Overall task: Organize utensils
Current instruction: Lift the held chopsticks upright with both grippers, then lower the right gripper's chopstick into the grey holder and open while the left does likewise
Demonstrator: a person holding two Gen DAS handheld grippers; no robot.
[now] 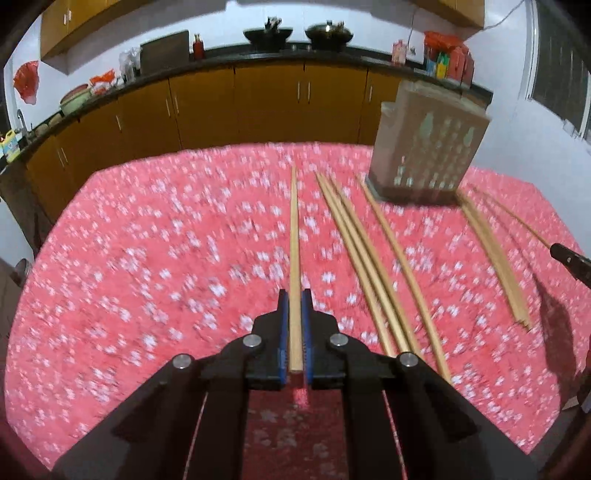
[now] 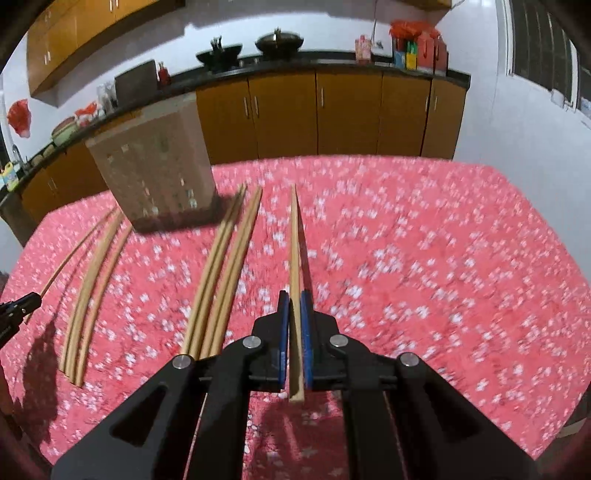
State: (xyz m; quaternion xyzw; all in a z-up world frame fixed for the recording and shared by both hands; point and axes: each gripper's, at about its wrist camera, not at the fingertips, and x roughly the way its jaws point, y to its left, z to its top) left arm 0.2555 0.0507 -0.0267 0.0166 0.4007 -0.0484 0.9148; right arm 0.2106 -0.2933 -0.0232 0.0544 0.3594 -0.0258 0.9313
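My left gripper (image 1: 294, 301) is shut on a wooden chopstick (image 1: 294, 236) that points forward above the red flowered tablecloth (image 1: 147, 258). My right gripper (image 2: 294, 301) is shut on another wooden chopstick (image 2: 294, 240), also pointing forward. Several loose chopsticks (image 1: 365, 266) lie on the cloth between the two grippers; they also show in the right wrist view (image 2: 221, 273). A brown perforated utensil holder (image 1: 424, 144) stands at the far side of the table, seen too in the right wrist view (image 2: 155, 162). The right gripper's tip (image 1: 569, 258) shows at the left view's right edge.
More chopsticks (image 1: 491, 254) lie right of the holder, seen at the left in the right wrist view (image 2: 92, 284). A kitchen counter with brown cabinets (image 1: 258, 107) and woks (image 1: 328, 33) runs behind the table. The left gripper's tip (image 2: 22, 306) shows at the right view's left edge.
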